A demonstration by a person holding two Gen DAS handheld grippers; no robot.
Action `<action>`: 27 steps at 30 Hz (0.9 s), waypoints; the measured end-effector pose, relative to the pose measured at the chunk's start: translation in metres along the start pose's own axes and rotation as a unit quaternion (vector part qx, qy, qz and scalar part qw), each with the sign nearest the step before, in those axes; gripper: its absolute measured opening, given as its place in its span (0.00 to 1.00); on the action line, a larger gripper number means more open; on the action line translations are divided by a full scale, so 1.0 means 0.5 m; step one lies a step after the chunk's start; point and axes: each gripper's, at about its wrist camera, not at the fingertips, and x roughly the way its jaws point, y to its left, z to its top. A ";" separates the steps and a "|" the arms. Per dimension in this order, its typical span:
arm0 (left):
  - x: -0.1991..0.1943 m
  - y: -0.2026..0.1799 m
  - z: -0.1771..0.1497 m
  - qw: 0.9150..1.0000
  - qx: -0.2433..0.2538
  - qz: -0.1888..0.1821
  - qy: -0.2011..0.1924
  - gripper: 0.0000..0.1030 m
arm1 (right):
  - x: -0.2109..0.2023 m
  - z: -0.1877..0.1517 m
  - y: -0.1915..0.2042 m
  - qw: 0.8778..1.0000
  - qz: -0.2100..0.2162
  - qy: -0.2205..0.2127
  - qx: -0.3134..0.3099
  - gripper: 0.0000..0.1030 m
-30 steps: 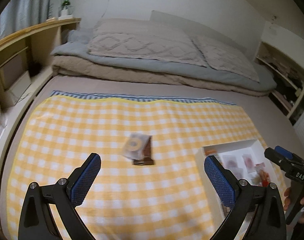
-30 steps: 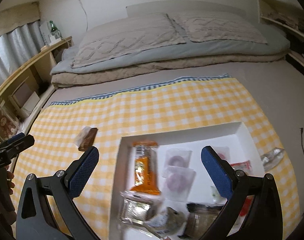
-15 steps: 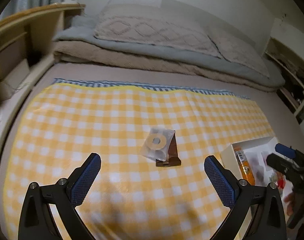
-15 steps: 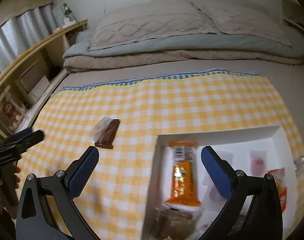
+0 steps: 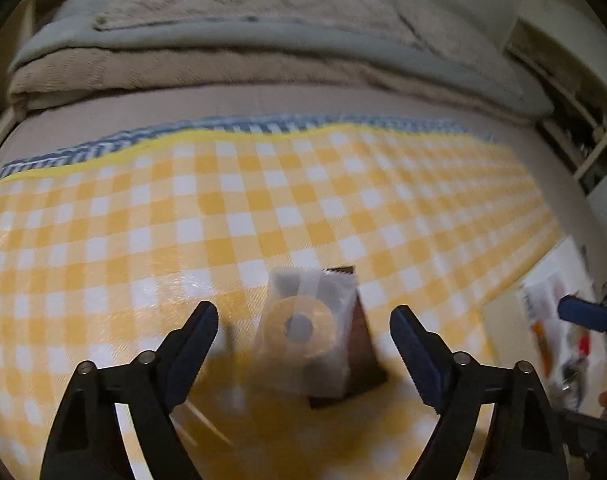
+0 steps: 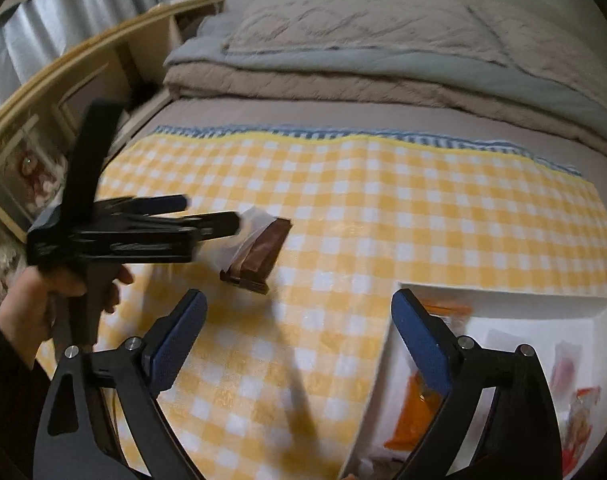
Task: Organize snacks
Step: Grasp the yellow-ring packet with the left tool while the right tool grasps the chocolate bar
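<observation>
Two loose snacks lie on the yellow-and-white checked cloth [image 5: 231, 216], to the left of the white shallow tray [image 6: 503, 300] that already holds other packets: a clear packet with a ring-shaped biscuit [image 5: 303, 328] rests on a brown wrapped bar [image 6: 259, 256]. The left gripper [image 5: 303, 344] comes low and level, fingers spread on both sides of this pair, probably to grasp it. The right gripper [image 6: 299, 340] hovers by the tray's left edge, fingers spread, empty.

L gripper [image 5: 303, 336] jaws wide, straddling clear donut pack [image 5: 303, 328] atop brown bar [image 5: 357, 360] on checked cloth [image 5: 223, 216].
</observation>
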 end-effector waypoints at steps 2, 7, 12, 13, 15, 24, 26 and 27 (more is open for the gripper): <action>0.032 0.000 0.001 1.000 0.012 0.007 0.011 0.79 | 0.021 0.001 0.006 1.000 0.005 0.010 -0.007 0.88; 0.062 0.022 -0.005 1.000 0.010 0.003 0.003 0.63 | 0.069 0.001 0.026 0.999 0.009 0.024 -0.030 0.88; 0.040 0.067 -0.015 1.000 -0.018 0.012 -0.009 0.50 | 0.111 -0.001 0.049 0.999 0.010 0.033 -0.023 0.82; 0.037 0.077 -0.017 1.000 -0.023 0.013 -0.010 0.50 | 0.117 -0.003 0.055 0.999 0.011 0.035 -0.020 0.80; 0.021 0.101 -0.023 0.999 -0.036 0.013 -0.015 0.50 | 0.127 -0.003 0.068 0.999 0.009 0.035 -0.017 0.78; -0.052 0.171 -0.063 0.996 -0.072 0.039 -0.031 0.50 | 0.191 0.030 0.121 0.999 -0.013 0.034 -0.013 0.78; -0.068 0.170 -0.077 0.995 -0.082 0.034 -0.035 0.49 | 0.217 0.040 0.126 0.999 -0.021 0.038 -0.007 0.78; -0.089 0.165 -0.092 0.995 -0.083 0.034 -0.035 0.49 | 0.228 0.044 0.127 0.999 -0.023 0.041 -0.001 0.78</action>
